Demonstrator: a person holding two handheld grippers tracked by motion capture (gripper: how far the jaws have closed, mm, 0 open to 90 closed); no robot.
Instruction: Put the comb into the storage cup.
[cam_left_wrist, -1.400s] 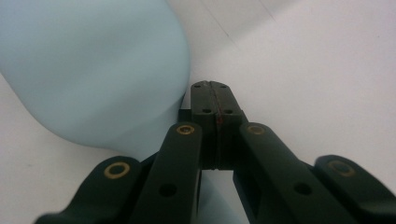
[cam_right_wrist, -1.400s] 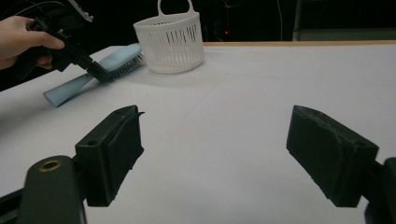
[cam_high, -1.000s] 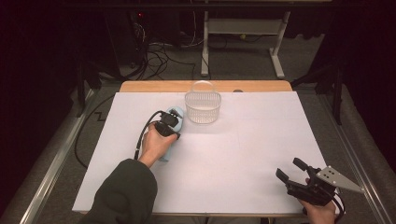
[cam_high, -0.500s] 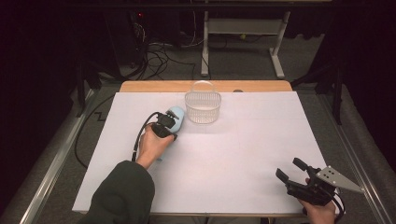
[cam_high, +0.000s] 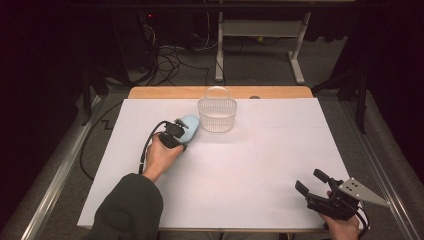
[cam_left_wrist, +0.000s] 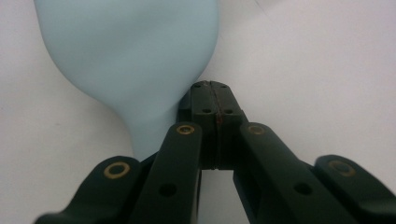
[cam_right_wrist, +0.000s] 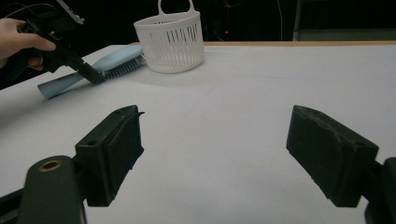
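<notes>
A light blue brush (cam_high: 190, 124) lies on the white table (cam_high: 250, 165) just left of a white slatted basket (cam_high: 216, 115). My left gripper (cam_high: 181, 134) is shut, its closed tips resting against the brush without clamping it. In the left gripper view the jaws (cam_left_wrist: 211, 86) meet pad to pad, right of the brush's narrowing neck (cam_left_wrist: 135, 56). My right gripper (cam_high: 309, 180) is held at the near right corner, open and empty. Its own view shows its pads (cam_right_wrist: 116, 154) wide apart, with the brush (cam_right_wrist: 116, 60), basket (cam_right_wrist: 170, 42) and left gripper (cam_right_wrist: 95, 77) beyond.
The basket has an upright handle and looks empty. A wooden strip (cam_high: 220, 92) edges the table's far side. Cables and metal table legs lie on the dark floor (cam_high: 250, 55) beyond. Metal rails run along both sides of the table.
The left gripper and the brush have shifted a little farther away, toward the basket, and the brush's handle end is now under the hand. The right gripper has not moved.
</notes>
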